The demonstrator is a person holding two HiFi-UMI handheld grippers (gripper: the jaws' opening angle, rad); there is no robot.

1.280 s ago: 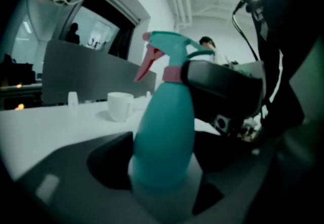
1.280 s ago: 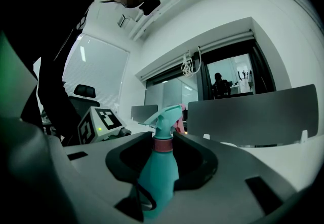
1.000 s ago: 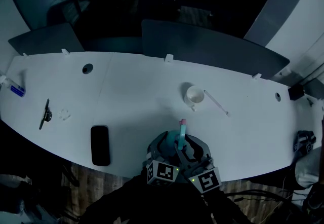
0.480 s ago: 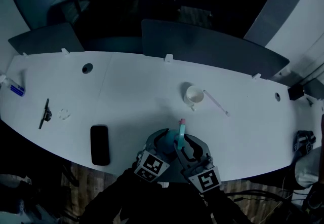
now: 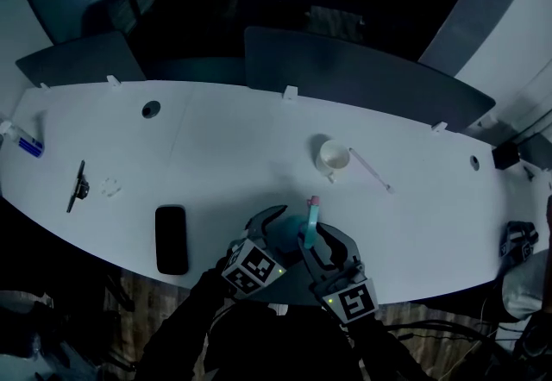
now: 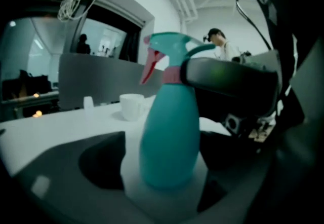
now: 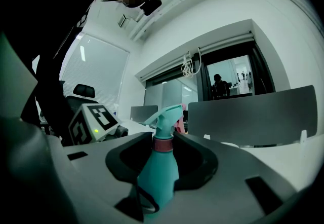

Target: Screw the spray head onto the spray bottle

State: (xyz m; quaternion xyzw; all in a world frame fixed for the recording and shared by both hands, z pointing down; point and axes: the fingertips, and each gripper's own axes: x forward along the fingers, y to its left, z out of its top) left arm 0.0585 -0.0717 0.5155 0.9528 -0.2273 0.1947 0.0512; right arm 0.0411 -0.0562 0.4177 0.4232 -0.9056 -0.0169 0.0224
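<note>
White desk [image 5: 224,146]; spray bottle [image 5: 310,222] neck clamped in right gripper [image 7: 162,153] jaws, body between just-opening left gripper [image 6: 164,167] jaws.

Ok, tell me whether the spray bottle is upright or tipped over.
Upright: in the left gripper view the spray bottle stands on its base on the table, spray head on top.

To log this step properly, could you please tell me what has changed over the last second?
The left gripper swung its rear leftward, away from the right gripper, and its jaws have just been opening; they stand clear of the bottle between them. The right gripper kept its grip on the bottle's neck; bottle, cup and phone stayed put.
</note>
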